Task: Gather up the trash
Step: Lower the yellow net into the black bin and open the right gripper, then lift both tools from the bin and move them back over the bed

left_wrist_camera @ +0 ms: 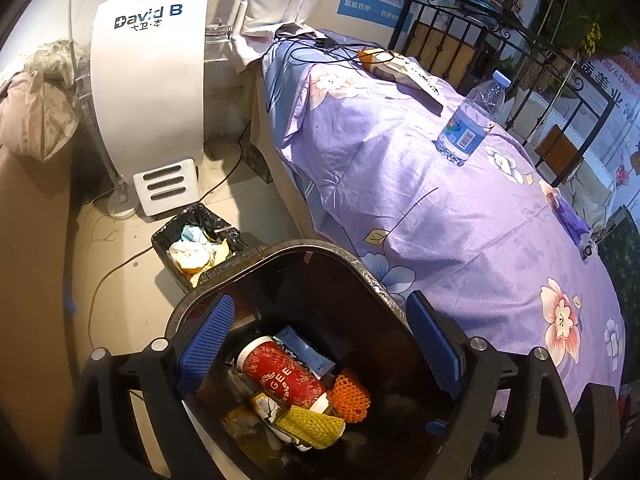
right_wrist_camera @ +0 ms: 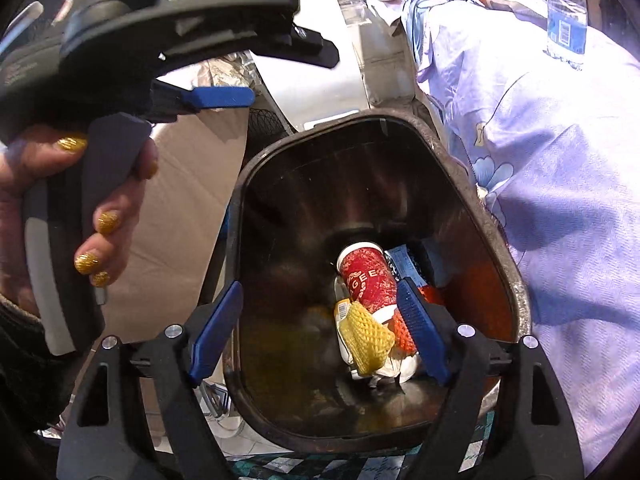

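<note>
A dark trash bin [left_wrist_camera: 312, 252] stands beside the bed; it also shows in the right wrist view [right_wrist_camera: 516, 280]. Inside lie a red paper cup [left_wrist_camera: 284, 376] [right_wrist_camera: 366, 280], a yellow foam net [left_wrist_camera: 312, 426] [right_wrist_camera: 366, 338], an orange foam net [left_wrist_camera: 352, 398] [right_wrist_camera: 404, 334] and blue paper [left_wrist_camera: 308, 352]. My left gripper [left_wrist_camera: 320, 344] is open and empty above the bin's mouth. My right gripper [right_wrist_camera: 320, 332] is open and empty over the bin; its left finger is outside the rim. A plastic water bottle [left_wrist_camera: 470, 120] [right_wrist_camera: 566, 16] stands on the purple floral bedcover [left_wrist_camera: 460, 216].
A small black-lined bin [left_wrist_camera: 200, 246] full of paper sits on the floor by a white "David B" machine [left_wrist_camera: 148, 92]. Cables run over the floor and the bed's far end. A black iron rack [left_wrist_camera: 500, 48] stands behind the bed. The left hand-held gripper [right_wrist_camera: 120, 48] is at the upper left.
</note>
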The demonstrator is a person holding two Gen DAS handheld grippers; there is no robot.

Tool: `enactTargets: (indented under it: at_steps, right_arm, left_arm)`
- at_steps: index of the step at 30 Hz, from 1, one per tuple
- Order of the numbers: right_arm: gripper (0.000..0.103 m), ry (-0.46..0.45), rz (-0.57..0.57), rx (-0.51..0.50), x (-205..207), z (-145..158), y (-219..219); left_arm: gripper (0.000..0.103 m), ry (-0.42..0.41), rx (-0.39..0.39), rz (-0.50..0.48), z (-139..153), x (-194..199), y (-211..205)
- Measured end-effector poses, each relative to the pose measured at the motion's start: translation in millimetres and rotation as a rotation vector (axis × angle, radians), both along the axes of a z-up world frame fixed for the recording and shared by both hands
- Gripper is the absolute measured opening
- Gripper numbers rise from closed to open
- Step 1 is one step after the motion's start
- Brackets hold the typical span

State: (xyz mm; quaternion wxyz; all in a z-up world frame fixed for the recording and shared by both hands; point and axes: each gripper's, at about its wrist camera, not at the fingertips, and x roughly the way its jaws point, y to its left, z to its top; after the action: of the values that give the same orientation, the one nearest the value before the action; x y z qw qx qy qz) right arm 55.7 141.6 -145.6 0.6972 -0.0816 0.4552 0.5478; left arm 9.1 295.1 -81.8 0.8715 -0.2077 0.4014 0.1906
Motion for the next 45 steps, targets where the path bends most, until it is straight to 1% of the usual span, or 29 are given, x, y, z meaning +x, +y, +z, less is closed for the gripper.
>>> enactTargets:
  at_steps: [3,8,9,13,18,25,30,35,39,40,43,45]
  right_arm:
    - [0.084,-0.031,-0.011,0.029,-1,8,-9]
    - [0.086,-0.087,-0.03,0.069,0,24,-25]
    - [0.087,-0.095,-0.04,0.074,1,27,-28]
    - [0.088,-0.126,-0.104,0.097,9,38,-48]
    - [0.088,-0.136,-0.214,0.125,24,51,-83]
    - [0.088,-0.141,-0.425,0.125,50,59,-148]
    - [0.088,-0.158,-0.533,0.087,67,61,-197]
    - [0.088,-0.135,-0.648,0.04,90,53,-243]
    - [0.088,-0.113,-0.75,0.009,117,51,-292]
    - [0.088,-0.107,-0.77,0.006,123,50,-303]
    - [0.088,-0.084,-0.814,0.012,149,52,-339]
    - [0.088,-0.097,-0.842,-0.004,165,53,-354]
  left_arm:
    - [0.086,-0.003,0.003,-0.009,2,2,-3]
    - [0.086,-0.011,0.019,-0.042,8,10,-13]
    - [0.087,-0.013,0.02,-0.052,9,12,-16]
    - [0.087,-0.023,0.019,-0.111,12,25,-33]
    - [0.09,-0.044,0.05,-0.225,19,48,-69]
    - [0.091,-0.069,0.061,-0.42,24,83,-133]
    - [0.091,-0.084,0.059,-0.57,26,106,-183]
    - [0.091,-0.103,0.085,-0.722,29,127,-232]
    - [0.091,-0.101,0.096,-0.831,28,153,-269]
    - [0.091,-0.102,0.102,-0.852,28,159,-277]
    - [0.091,-0.114,0.153,-0.914,28,184,-304]
    - [0.091,-0.122,0.187,-0.948,28,200,-318]
